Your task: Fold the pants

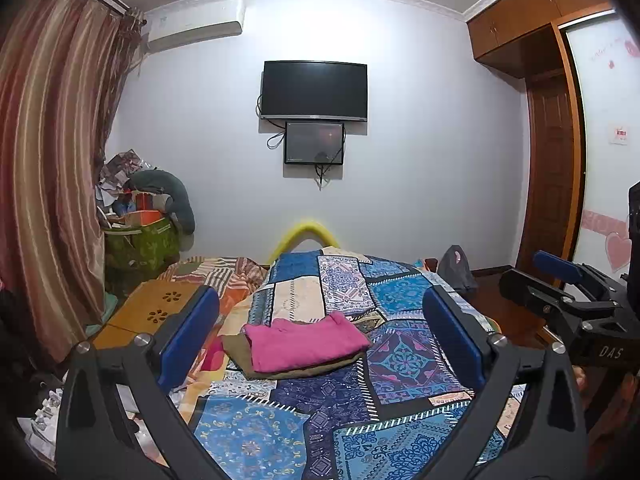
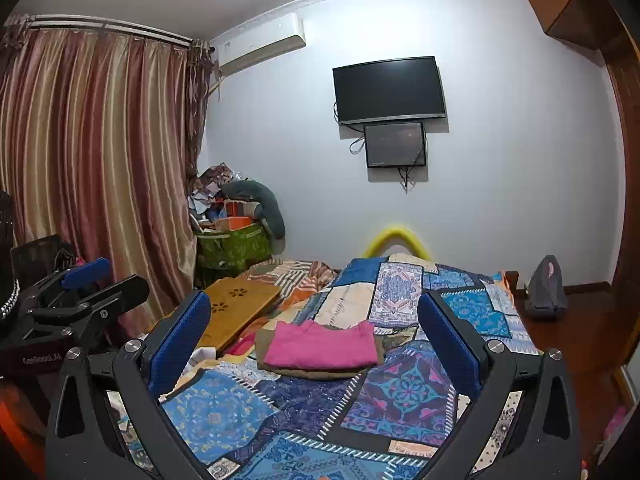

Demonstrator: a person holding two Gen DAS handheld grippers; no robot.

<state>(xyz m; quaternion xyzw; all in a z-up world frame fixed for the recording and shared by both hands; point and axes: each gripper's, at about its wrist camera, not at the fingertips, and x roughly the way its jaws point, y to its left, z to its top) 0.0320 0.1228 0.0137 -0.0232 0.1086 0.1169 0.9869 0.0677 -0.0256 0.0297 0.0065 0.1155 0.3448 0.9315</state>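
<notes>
Over on the left there's a striped curtain (image 2: pixel 92 152) and a green box (image 2: pixel 234 248) piled with junk in the corner, with a wooden lap desk (image 2: pixel 236 308) lying on the near left side of the bed (image 2: pixel 400 400). The left claw (image 1: pixel 320 336) is held above the patchwork bedspread with its blue pads spread wide apart, nothing between them. Straight ahead of it, in the middle of the bed, sit the pink pants (image 1: pixel 304 340), already folded into a neat rectangle and stacked on top of another folded brownish garment (image 1: pixel 296 368). Nothing is touching the stack. The right claw (image 2: pixel 314 344) is just beside the left one, also gaping wide and holding nothing, aimed at the same pile. On the far wall hangs a dark TV (image 1: pixel 314 90) with a smaller screen (image 1: pixel 314 143) right under it. Off to the right, a gray bag (image 2: pixel 546 286) sits on the wood floor near the bed's far corner.
</notes>
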